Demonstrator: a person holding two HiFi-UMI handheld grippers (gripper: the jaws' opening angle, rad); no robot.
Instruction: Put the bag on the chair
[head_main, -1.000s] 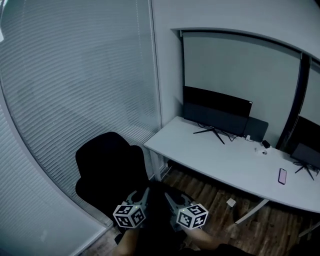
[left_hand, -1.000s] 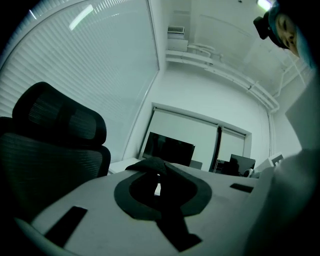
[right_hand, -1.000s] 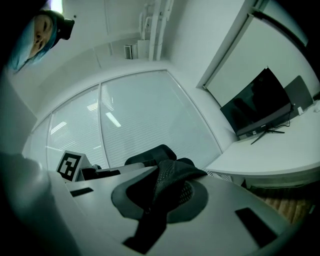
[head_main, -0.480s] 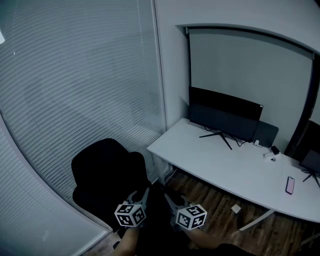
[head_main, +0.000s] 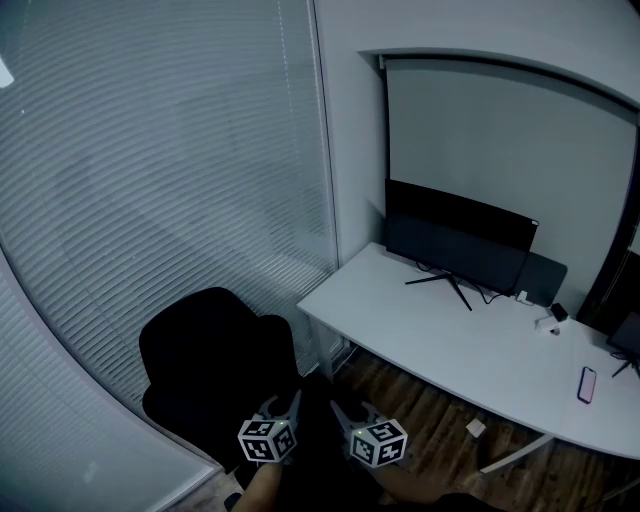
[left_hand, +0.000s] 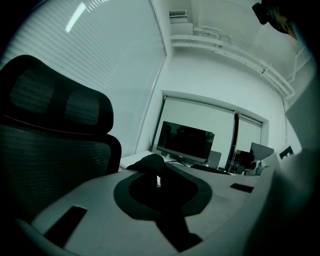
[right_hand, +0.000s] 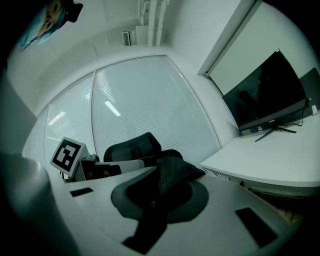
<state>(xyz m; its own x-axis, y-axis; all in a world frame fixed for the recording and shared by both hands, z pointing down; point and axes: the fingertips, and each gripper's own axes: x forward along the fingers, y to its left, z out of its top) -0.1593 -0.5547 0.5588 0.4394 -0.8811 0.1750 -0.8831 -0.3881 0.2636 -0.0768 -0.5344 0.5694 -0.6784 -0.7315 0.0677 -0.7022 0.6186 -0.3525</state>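
Slatted window blinds (head_main: 150, 180) and a smooth white desk (head_main: 450, 345) flank the black chair (head_main: 215, 350). Its ribbed mesh back and curved headrest stand just ahead and left of the left gripper (head_main: 283, 408). This gripper and the right gripper (head_main: 345, 412) are each clamped, jaws nearly together, on bunched mesh-textured fabric of the black bag (right_hand: 175, 172). In the head view the bag's outline between the grippers merges with the dark chair and cannot be traced.
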